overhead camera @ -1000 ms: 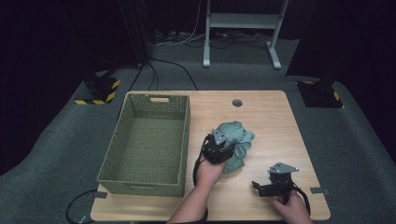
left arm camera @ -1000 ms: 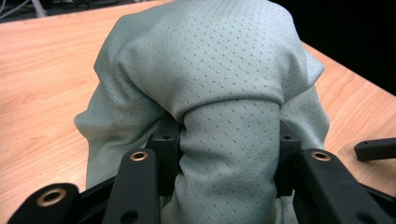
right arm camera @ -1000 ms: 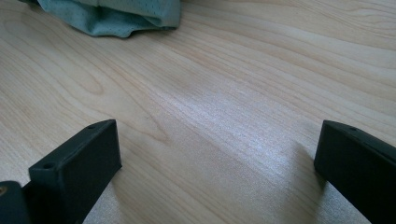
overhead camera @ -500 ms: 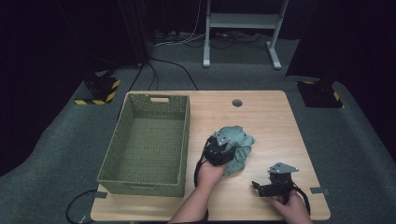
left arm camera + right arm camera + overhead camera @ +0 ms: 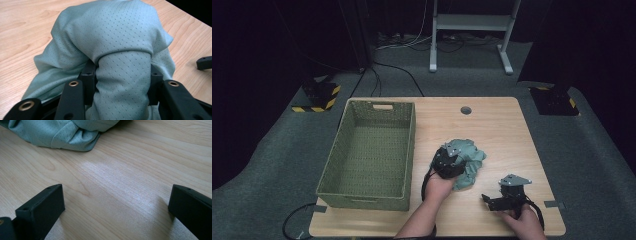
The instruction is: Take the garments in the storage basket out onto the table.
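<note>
Wooden table [image 5: 492, 125]: left claw [image 5: 122, 75] clamps unlabelled, seemingly plain green cloth [image 5: 110, 32].

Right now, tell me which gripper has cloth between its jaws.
The left gripper: its jaws clamp a fold of the green cloth. The right gripper stands open over bare table.

You get a dim high view: the wooden table [image 5: 492, 130] is evenly lit from above while the floor falls off to near black at the edges, and detail is soft and grainy. Your right gripper view is bright, with a pale glare patch on the wood. In your left gripper view the green cloth [image 5: 110, 50] is sharp, with soft shadows in its folds.
</note>
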Tool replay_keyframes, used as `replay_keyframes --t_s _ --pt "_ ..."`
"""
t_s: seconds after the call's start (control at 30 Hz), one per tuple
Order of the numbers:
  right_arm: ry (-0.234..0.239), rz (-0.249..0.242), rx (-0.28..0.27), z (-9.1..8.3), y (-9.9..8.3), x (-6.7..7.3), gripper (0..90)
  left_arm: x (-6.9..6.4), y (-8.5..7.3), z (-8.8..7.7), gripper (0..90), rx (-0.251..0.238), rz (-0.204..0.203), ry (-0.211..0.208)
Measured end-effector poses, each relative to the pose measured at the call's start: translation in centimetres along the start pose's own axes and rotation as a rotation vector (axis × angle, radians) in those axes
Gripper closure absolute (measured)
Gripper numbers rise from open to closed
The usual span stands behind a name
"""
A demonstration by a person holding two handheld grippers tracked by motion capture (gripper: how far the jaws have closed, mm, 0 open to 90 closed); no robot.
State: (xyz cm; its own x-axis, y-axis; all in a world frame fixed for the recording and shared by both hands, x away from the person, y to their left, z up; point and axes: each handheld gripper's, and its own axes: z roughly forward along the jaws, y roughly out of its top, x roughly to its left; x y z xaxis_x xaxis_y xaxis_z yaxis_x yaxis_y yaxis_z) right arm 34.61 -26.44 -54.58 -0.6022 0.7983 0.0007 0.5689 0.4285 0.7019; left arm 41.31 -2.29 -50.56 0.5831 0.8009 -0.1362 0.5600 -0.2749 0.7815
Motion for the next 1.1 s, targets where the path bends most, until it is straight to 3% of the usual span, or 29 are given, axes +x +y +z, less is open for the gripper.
replay_keyframes --t_s 0.5,0.77,0.9,1.1 --pt "-0.001 -0.002 0.0 0.01 0.0 0.01 0.0 0.42 -0.54 0.85 54.7 0.032 -0.016 -0.016" --pt "-0.001 -0.002 0.0 0.01 0.0 0.01 0.0 0.58 -0.53 0.88 52.9 0.026 -0.021 -0.024" --pt "0.001 0.0 -0.001 0.0 0.0 -0.01 0.0 0.68 -0.46 0.73 47.6 0.012 -0.032 -0.031" --pt "0.0 -0.001 0.0 0.0 0.0 0.0 0.0 0.66 -0.04 0.1 36.4 -0.019 -0.012 -0.033"
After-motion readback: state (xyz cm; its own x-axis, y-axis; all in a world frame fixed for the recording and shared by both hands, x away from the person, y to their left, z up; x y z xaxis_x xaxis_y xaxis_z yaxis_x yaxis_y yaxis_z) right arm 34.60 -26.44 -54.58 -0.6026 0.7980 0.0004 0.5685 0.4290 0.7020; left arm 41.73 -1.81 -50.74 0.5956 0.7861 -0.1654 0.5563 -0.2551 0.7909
